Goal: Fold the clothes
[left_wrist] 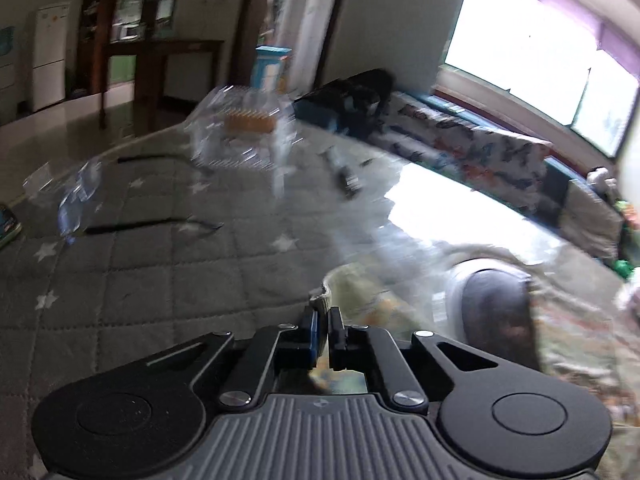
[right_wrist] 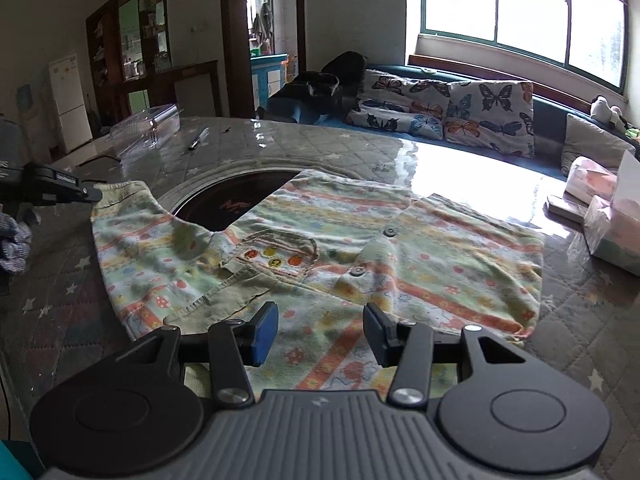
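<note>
A small patterned child's garment (right_wrist: 320, 248) with green, orange and yellow stripes, a pocket and snap buttons lies spread on the quilted table cover (right_wrist: 60, 288). My right gripper (right_wrist: 320, 332) is open, just above the garment's near edge. My left gripper (right_wrist: 94, 194) is shut on the garment's far left corner; in the left wrist view, which is blurred, its jaws (left_wrist: 323, 326) pinch the cloth's hem (left_wrist: 320, 300).
A round dark inset (right_wrist: 228, 200) in the table lies partly under the garment. A clear plastic box (right_wrist: 144, 128) and a pen (right_wrist: 199, 139) are at the back left. Tissue packs (right_wrist: 604, 216) stand at the right edge. A sofa with butterfly cushions (right_wrist: 460, 112) is behind.
</note>
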The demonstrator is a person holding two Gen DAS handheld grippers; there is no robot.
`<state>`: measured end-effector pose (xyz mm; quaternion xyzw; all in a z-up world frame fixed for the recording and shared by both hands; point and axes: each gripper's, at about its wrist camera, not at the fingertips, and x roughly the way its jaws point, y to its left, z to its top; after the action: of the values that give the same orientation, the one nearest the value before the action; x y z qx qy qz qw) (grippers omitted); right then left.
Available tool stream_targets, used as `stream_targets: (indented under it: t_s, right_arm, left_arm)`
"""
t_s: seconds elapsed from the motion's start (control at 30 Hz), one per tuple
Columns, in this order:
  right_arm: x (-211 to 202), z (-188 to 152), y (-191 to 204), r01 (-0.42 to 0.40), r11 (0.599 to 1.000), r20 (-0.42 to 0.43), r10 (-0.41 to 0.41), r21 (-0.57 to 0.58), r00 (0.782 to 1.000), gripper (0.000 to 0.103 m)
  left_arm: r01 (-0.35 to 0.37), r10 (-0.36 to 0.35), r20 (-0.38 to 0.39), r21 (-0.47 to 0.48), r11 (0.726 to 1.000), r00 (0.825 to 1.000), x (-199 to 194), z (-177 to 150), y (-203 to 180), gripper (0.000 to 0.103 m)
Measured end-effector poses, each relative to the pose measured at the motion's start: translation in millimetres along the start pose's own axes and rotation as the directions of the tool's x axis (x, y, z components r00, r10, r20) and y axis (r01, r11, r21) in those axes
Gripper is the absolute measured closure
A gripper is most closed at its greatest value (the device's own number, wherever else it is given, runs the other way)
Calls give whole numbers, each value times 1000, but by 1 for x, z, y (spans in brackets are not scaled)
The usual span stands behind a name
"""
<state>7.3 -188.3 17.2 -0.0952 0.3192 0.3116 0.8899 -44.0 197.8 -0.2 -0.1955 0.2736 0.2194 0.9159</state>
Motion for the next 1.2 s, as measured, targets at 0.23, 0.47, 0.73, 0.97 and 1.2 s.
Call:
stream_targets:
  t_s: [0.23,0.47,0.73,0.97,1.2]
  right_arm:
    - [-15,-4,-21,32,998,38,-35,62,999,55]
    - [-36,-15,-51,83,986,75,-95,143,993,55]
    - [-54,-32,-79,122,969,89,-144,216,986,55]
    - [-55,-37,-83,116,964,83,-139,239,987,55]
    - [-46,-33,-78,90,969,77,-110,231,991,55]
  left_arm:
    - [255,-257,21,66,965,966,-46,9,-67,99]
    - [492,-493,-45,178,852,869,-80,-4,-155,99]
    - [619,-587,-201,291,729,785,-81,-55,-237,99]
    - [671,-568,-360,336,661,740,-66,-96,-258,96]
    - [683,-544,-418,355,639,727,-62,-107,-242,67]
